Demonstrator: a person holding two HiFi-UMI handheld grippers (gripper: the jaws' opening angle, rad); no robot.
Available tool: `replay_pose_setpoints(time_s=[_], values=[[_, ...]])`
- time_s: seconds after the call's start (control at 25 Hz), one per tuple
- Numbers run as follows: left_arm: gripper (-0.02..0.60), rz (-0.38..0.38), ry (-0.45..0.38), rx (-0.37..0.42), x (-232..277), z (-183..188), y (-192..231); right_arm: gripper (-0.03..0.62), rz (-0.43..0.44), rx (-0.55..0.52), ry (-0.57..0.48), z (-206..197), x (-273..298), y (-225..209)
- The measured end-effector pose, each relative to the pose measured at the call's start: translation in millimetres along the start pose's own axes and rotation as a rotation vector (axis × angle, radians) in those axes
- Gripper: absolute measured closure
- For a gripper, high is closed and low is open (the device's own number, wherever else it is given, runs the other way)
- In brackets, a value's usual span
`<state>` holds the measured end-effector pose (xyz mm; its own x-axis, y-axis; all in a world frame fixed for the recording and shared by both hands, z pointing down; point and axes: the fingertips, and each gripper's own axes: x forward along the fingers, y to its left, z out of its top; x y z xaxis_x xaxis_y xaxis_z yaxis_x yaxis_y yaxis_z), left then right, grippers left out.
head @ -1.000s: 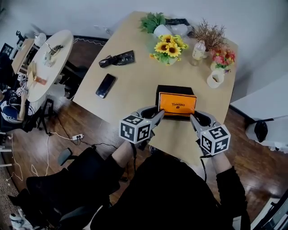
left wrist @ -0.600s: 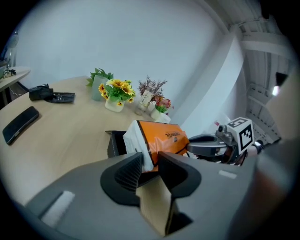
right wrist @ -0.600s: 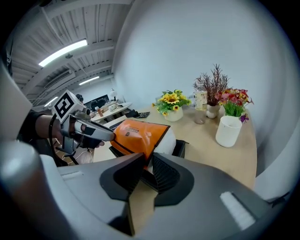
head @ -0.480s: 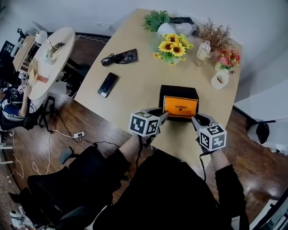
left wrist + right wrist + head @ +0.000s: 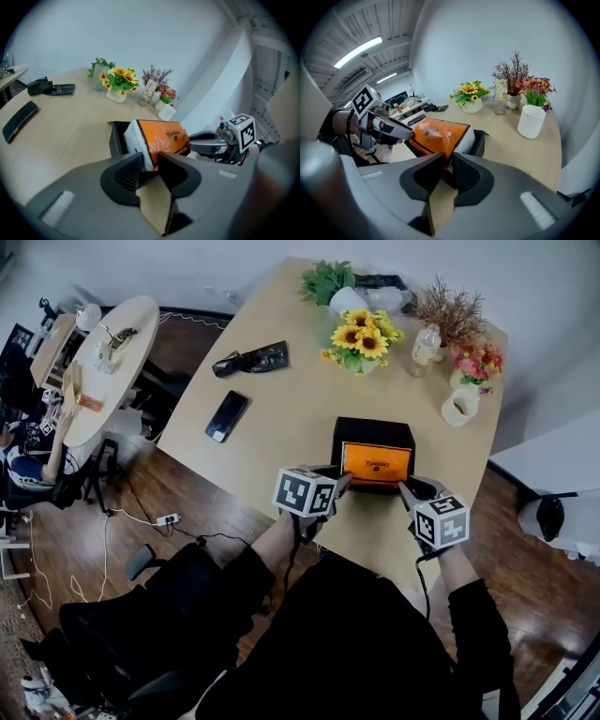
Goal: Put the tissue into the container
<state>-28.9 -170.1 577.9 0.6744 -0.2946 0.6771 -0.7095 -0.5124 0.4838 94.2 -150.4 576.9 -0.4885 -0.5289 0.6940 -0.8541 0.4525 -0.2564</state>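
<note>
An orange tissue pack [image 5: 376, 463] with a white side [image 5: 137, 140] sits tilted in the open black box container [image 5: 373, 427], its near edge raised over the front wall. My left gripper [image 5: 341, 483] is shut on the pack's near left corner, pinching the orange wrapper [image 5: 161, 138] between its pads. My right gripper [image 5: 404, 488] is shut on the near right corner [image 5: 438, 133]. In the left gripper view the container's dark wall [image 5: 115, 138] shows behind the pack. In the right gripper view its far end [image 5: 481, 142] shows.
On the wooden table [image 5: 281, 418] lie a black phone [image 5: 225, 416] and a black pouch [image 5: 250, 360] to the left. Sunflowers [image 5: 359, 338], a bottle [image 5: 426, 345], pink flowers [image 5: 476, 362] and a white mug [image 5: 459, 406] stand behind the box. A round side table [image 5: 103, 362] is far left.
Both grippers have sunk toward the table with the tissue pack between them, and the pack has settled lower into the black box.
</note>
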Motion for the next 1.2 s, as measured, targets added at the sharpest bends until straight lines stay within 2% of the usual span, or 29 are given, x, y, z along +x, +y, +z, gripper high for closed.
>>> replay_pose_setpoints(time_s=[0.28,0.52,0.68,0.84,0.96,1.0,1.08,1.2], values=[[0.492,0.014,0.040,-0.012,3,-5,2,0.534,0.002,-0.010,0.022,-2,3,-1],[0.492,0.030,0.066,0.011,8,-7,2,0.533,0.003,-0.001,0.032,-8,7,-4],[0.489,0.073,0.114,0.042,9,-9,3,0.531,-0.016,-0.018,0.059,-8,9,-4],[0.483,0.134,0.149,0.093,6,-12,5,0.512,-0.052,-0.087,0.116,-10,11,-1],[0.482,0.189,0.096,0.098,-1,-8,11,0.436,-0.108,-0.161,0.107,-8,10,-2],[0.480,0.201,0.066,0.091,-5,-5,13,0.432,-0.134,-0.171,0.088,-5,8,-6],[0.479,0.199,-0.010,0.060,-15,4,14,0.432,-0.175,-0.144,0.035,2,0,-16],[0.475,0.161,-0.137,-0.005,-33,16,11,0.442,-0.175,-0.040,-0.062,16,-17,-27]])
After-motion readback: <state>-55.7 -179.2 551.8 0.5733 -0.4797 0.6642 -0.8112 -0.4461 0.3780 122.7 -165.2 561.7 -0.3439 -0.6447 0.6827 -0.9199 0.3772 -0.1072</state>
